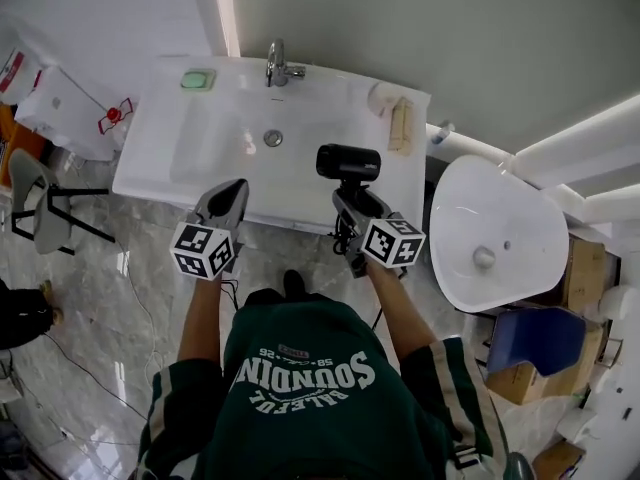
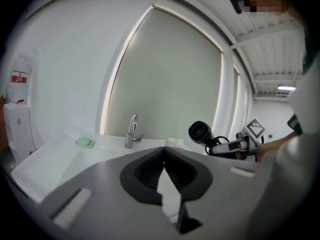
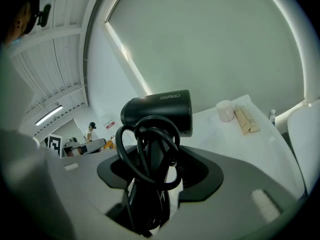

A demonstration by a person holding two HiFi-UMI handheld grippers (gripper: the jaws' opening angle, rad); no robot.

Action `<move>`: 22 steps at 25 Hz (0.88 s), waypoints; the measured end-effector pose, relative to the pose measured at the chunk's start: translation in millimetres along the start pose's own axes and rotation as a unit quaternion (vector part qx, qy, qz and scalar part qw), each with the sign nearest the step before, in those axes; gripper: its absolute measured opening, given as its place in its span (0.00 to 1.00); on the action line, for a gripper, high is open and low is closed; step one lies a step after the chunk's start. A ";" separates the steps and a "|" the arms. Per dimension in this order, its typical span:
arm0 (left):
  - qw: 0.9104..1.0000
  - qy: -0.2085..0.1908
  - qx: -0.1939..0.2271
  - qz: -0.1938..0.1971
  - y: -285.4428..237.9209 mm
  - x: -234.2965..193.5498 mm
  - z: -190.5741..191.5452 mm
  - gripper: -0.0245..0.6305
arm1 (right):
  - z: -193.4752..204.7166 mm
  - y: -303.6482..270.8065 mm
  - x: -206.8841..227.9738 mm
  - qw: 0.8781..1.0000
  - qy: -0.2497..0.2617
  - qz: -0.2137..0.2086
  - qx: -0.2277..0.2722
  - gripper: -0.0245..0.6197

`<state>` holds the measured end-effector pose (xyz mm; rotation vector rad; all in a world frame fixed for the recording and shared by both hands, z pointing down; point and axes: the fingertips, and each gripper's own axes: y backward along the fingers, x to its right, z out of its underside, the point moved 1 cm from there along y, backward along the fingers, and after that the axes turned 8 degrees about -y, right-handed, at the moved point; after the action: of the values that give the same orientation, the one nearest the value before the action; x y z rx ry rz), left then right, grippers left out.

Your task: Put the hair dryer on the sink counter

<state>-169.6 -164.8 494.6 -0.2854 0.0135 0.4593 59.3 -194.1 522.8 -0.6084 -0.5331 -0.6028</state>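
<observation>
Pinching hair dryer (image 3: 157,111) handle plus coiled cord (image 3: 150,149) in right tool (image 3: 155,169); handle in line with tool, barrel crosswise at tip. Counter (image 1: 160,158) just ahead, below tip; contact unclear. Left tool (image 2: 164,171) pressed together, empty, alongside, farther from dryer.

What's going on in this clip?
A person in a green sweatshirt stands at the white sink counter with a tool in each hand. The right tool is shut on the handle and coiled cord of a black hair dryer, held over the counter's right side, apparently not yet set down. The left tool is shut and empty near the front edge.
</observation>
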 end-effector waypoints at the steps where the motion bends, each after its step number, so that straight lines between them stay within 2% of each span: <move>1: 1.000 -0.003 -0.001 0.007 -7.2 2.2 -2.5 0.12 | -3.1 1.8 4.2 1.000 -0.001 0.005 0.003 0.40; 14: 0.993 -0.036 -0.006 0.109 -89.3 39.8 -27.2 0.12 | -28.1 38.1 51.6 0.995 -0.014 0.071 0.062 0.40; 22: 0.989 -0.045 -0.011 0.142 -111.2 48.2 -32.7 0.12 | -31.2 49.2 66.3 0.991 -0.020 0.103 0.077 0.40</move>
<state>-75.8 -248.1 489.4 -0.2865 -0.0391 0.7559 146.8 -205.6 523.9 -0.5224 -0.5415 -0.3507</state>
